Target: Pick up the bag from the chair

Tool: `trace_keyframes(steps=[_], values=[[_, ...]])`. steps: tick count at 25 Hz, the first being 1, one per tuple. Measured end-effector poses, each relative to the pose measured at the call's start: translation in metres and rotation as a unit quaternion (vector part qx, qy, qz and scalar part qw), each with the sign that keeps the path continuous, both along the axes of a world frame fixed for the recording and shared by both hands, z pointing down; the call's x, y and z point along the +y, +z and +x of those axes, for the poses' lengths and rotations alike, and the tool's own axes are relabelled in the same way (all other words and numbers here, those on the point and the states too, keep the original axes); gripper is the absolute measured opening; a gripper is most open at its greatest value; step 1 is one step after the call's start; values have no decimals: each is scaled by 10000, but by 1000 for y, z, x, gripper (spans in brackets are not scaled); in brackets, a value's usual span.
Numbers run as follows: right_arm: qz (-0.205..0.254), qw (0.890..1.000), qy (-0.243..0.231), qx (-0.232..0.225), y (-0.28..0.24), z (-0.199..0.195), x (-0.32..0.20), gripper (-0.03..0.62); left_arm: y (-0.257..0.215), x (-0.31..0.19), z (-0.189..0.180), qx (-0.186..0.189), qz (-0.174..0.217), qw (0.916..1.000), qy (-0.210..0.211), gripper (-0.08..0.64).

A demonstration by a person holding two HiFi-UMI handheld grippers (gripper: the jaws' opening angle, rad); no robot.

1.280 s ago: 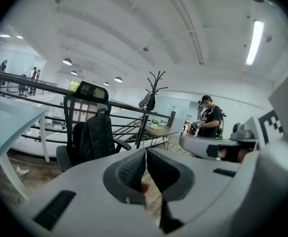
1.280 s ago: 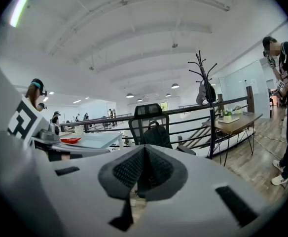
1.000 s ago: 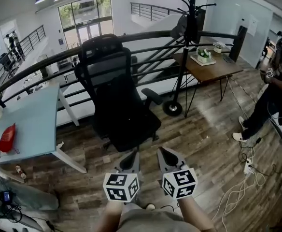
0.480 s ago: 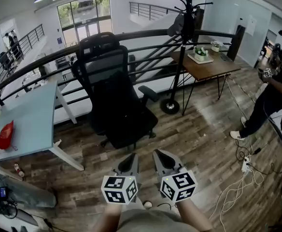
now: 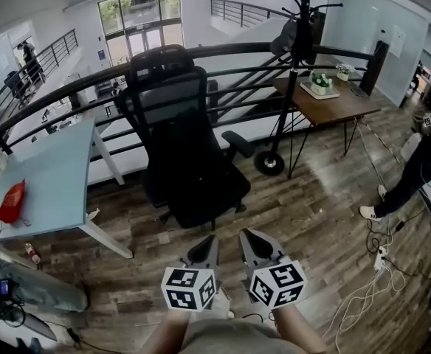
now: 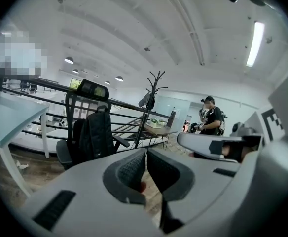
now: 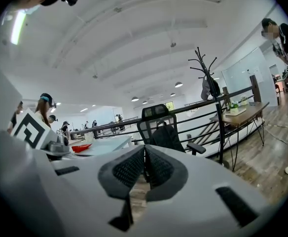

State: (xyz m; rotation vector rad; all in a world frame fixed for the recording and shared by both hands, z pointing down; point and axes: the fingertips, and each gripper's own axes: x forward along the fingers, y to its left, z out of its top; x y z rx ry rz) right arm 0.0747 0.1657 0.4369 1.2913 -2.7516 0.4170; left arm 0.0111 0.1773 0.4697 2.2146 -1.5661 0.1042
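On the seat of the black office chair [image 5: 208, 190], the bag [image 6: 97, 132], a black backpack, is standing upright and leaning against the backrest. Its long axis is running vertically, with the top pointing at the headrest and the front panel facing outward from the backrest.

Left gripper [image 5: 204, 248]: hovering low over the wood floor [image 5: 311, 205], short of the chair and well apart from the bag. Its fingers [image 6: 129, 169] are pressing together, clenching on nothing.

Right gripper [image 5: 254, 243]: hovering just beside the left one and aiming the same way. Its fingers [image 7: 129, 168] are likewise clenching on nothing.

Left of the chair, a pale blue bench [image 5: 53, 175] is carrying a red pouch [image 5: 12, 201]. To the right, a coat stand [image 5: 269, 162] is rising beside a wooden bench [image 5: 333, 102]. A person [image 5: 429, 161] is standing at the far right.
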Motion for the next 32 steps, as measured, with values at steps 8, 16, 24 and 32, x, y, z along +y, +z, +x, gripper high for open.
trace_keyframes(steps=[8, 16, 24, 32], values=[[5, 10000, -4, 16, -5, -13, -65, 2, -7, -66, -13, 61, 86, 9999, -9, 9], [134, 9999, -86, -8, -16, -44, -140, 2, -12, -140, -41, 61, 149, 9999, -38, 9], [249, 9995, -148, 106, -24, -82, -209, 2, -17, -209, -86, 115, 192, 9996, -173, 9], [269, 9995, -53, 155, -21, -113, -270, 2, -14, -270, -122, 97, 190, 9997, -144, 9]])
